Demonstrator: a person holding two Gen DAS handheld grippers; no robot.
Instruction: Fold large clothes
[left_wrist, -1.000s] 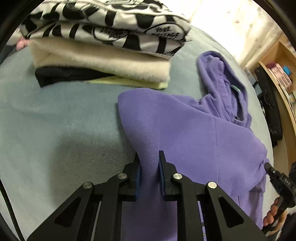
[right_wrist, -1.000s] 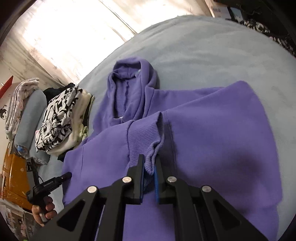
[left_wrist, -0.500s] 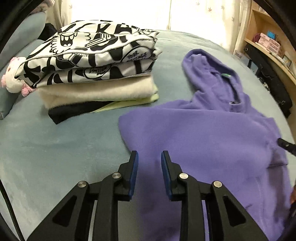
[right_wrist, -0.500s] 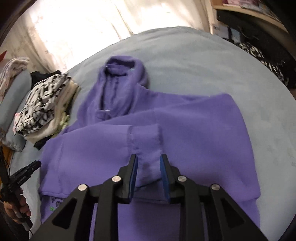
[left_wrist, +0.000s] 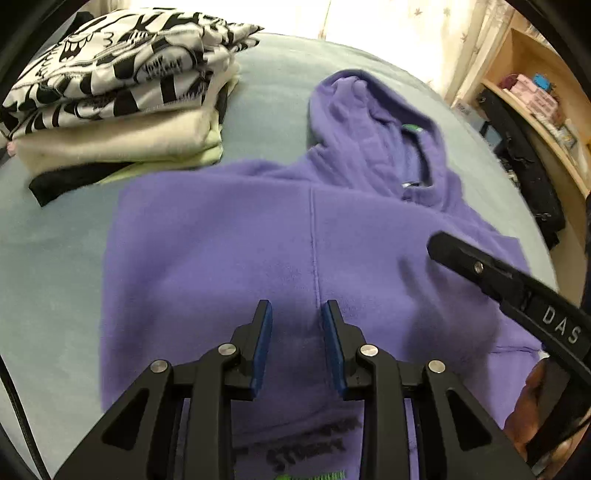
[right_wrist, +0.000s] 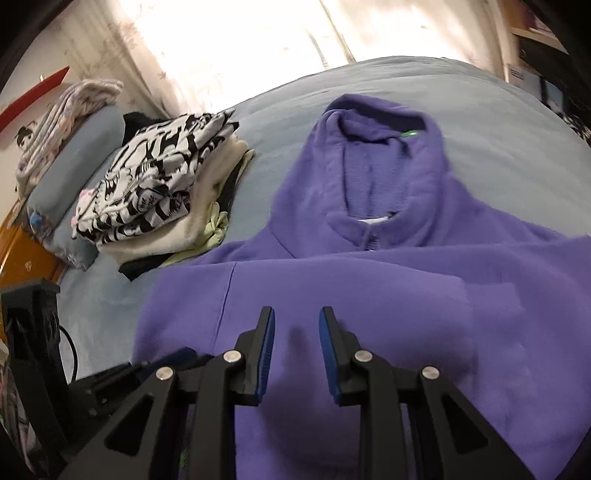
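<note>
Showing shelf (left_wrist: 532, 110) at 2 o'clock only in left view; pillow (right_wrist: 70, 173) at 9 only in right. One hoodie (left_wrist: 295, 240), one four-item stack (left_wrist: 122, 96). Left hand-held gripper (left_wrist: 296, 314) and right hand-held gripper (right_wrist: 296, 317) have just been opening: narrow gap, nothing between.

daylight pours through the curtain (right_wrist: 258, 40) behind the bed (right_wrist: 461, 96), blown out to white glare in the right wrist view. the purple hoodie (left_wrist: 258, 240) is evenly lit but soft with motion blur, with faint shadows under the jaws. fisheye bending curves everything toward dark, round corners.
</note>
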